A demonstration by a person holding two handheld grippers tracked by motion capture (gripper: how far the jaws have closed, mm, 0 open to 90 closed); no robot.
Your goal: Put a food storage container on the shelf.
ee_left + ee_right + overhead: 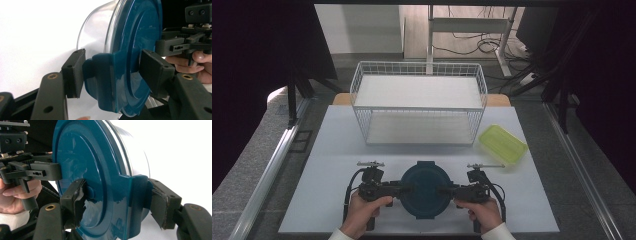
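From the high view, you've got the round container with the dark blue lid (424, 189) sitting at the near edge of the white table (327, 165), dead centre between your hands. Your left gripper (404, 189) comes at it from 9 o'clock, your right gripper (446, 190) from 3 o'clock. The wire basket shelf (419, 102) is off at 12 o'clock, with nothing on either tier, and the green lid (502, 143) lies just beside its lower right corner, around 1 o'clock from the container.

Left gripper view: your jaws straddle the lid's clasp tab (100, 80), one pad on the clear-wall side, one on the lid's face. There looks to be a sliver of gap on both, so I'd call that bracketed, not clamped yet.

Right gripper view: same deal on the opposite tab (136, 202), but here the pads look pressed in on both sides, at a middling width because the tab is chunky.

Progress-wise I'd say you're early: container on the table, lid on, both clasps apparently down. Firming up the left grip and everything past it is left.
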